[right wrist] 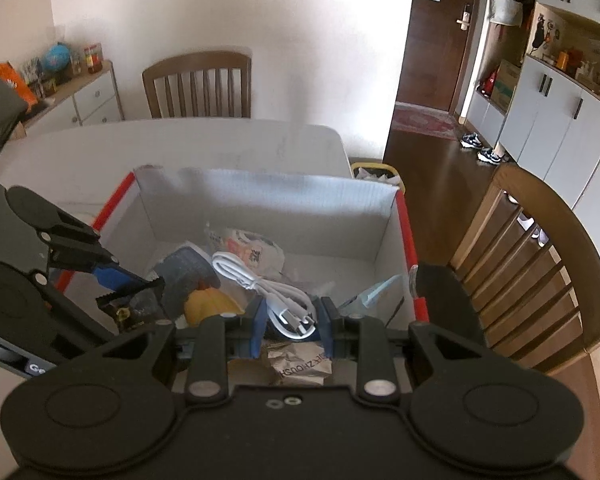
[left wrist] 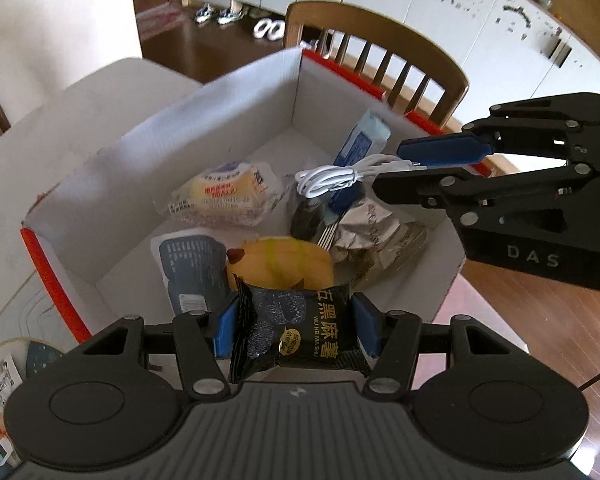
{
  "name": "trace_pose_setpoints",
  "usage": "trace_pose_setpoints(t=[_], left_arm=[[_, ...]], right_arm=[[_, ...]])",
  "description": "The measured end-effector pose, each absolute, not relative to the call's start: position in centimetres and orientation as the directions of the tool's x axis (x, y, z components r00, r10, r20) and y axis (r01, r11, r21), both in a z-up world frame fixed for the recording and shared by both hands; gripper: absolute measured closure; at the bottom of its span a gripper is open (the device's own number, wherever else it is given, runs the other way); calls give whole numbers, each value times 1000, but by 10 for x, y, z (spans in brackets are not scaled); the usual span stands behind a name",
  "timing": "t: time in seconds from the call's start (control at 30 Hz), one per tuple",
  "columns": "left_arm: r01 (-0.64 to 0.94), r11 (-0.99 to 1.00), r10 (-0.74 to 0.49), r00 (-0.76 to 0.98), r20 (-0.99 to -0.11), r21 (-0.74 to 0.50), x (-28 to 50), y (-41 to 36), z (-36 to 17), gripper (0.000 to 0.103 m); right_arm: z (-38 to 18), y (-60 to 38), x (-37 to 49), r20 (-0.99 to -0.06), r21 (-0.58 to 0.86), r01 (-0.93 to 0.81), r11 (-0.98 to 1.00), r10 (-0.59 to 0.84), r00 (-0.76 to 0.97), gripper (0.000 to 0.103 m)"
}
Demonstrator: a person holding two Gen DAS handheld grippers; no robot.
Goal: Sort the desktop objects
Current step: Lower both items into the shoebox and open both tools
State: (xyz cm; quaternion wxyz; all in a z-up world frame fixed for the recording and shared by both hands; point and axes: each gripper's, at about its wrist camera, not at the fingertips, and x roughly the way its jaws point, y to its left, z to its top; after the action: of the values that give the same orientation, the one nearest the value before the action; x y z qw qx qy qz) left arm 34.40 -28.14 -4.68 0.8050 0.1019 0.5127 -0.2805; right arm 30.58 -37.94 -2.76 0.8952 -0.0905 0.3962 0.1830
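Note:
My left gripper (left wrist: pixel 295 330) is shut on a black snack packet (left wrist: pixel 300 344) with gold lettering, held over the near edge of a white cardboard box (left wrist: pixel 228 128) with red rims. My right gripper (left wrist: pixel 396 172) comes in from the right, shut on a coiled white USB cable (left wrist: pixel 336 178) that hangs above the box's contents. In the right wrist view the cable (right wrist: pixel 276 300) sits between the blue pads of the right gripper (right wrist: pixel 292 316). There the left gripper (right wrist: pixel 132 286) shows at the left with the black packet (right wrist: pixel 136 304), over the box (right wrist: pixel 268 200).
The box holds a wrapped bun (left wrist: pixel 224 196), a yellow item (left wrist: pixel 284 260), a dark blue packet (left wrist: pixel 192 268), a blue-white pack (left wrist: pixel 364 144) and crumpled wrappers (left wrist: pixel 372 232). Wooden chairs (left wrist: pixel 380 40) (right wrist: pixel 540 260) stand beside the white table (left wrist: pixel 28 160). Cards (left wrist: pixel 4 392) lie at its near left.

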Motion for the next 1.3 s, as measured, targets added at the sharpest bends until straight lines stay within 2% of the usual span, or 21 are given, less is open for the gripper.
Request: trace_pose_setpoints(t=[0.23, 0.97, 1.2, 1.3], left_arm=[[518, 844, -313, 266, -912, -139, 354, -279, -58, 45], [473, 869, -273, 216, -938, -144, 368, -277, -82, 45], [481, 866, -267, 210, -940, -139, 369, -280, -84, 45], [484, 866, -262, 227, -938, -125, 368, -280, -83, 45]], right_arm=[[-47, -369, 319, -789, -37, -434, 900, 240, 565, 76], [-72, -358, 334, -832, -79, -420, 904, 172, 528, 76], [-66, -358, 329, -824, -79, -434, 897, 187, 536, 70], [-61, -361, 325, -818, -69, -436, 897, 199, 540, 62]])
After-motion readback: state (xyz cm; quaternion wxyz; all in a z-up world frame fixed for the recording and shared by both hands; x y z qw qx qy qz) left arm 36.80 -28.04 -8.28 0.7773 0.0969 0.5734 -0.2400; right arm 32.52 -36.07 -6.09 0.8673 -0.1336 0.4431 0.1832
